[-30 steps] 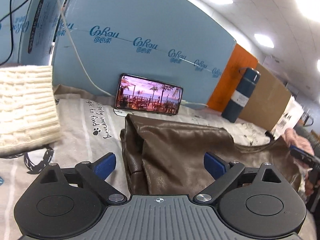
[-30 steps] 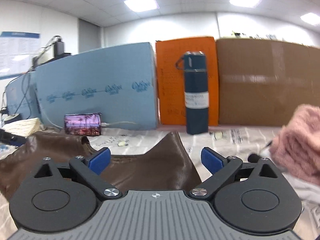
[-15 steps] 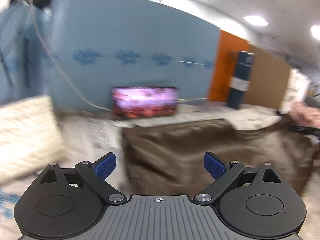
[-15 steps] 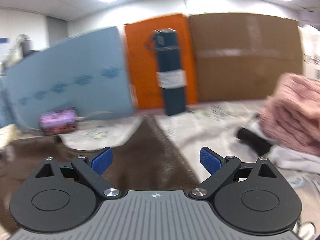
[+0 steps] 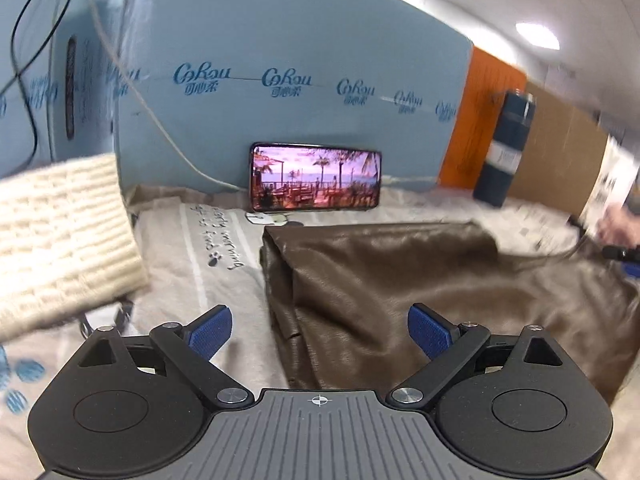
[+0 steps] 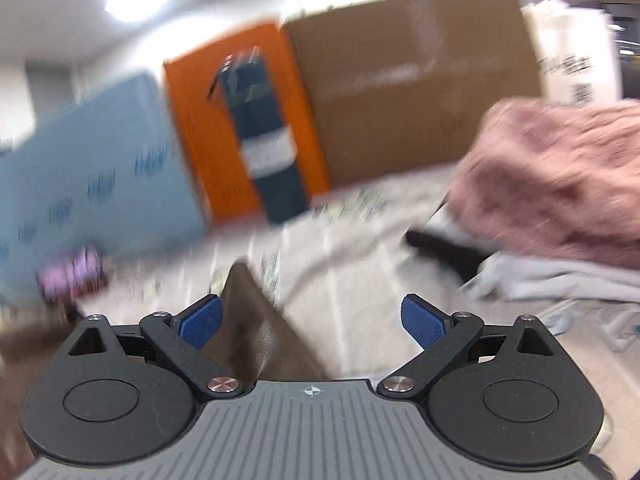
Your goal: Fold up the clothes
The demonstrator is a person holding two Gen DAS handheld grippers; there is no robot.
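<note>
Both tongs, left [image 5: 319,333] and right [image 6: 312,322], gape over the limp, slick brown leather-look garment [image 5: 420,280]; best gripped at corners.

Office room with foam boards lining a cloth-covered worktop

A light blue foam board [image 5: 288,92] printed with repeated logos stands at the back. Beside it stand an orange board [image 5: 486,120] and a brown cardboard sheet [image 6: 420,80]. The worktop [image 5: 224,248] wears pale printed cloth. Bright ceiling light panels [image 5: 538,34] glow overhead on a white ceiling.

A lit phone [image 5: 316,182] leans against blue foam board [image 5: 280,40], flask [image 5: 506,148] nearby.
</note>
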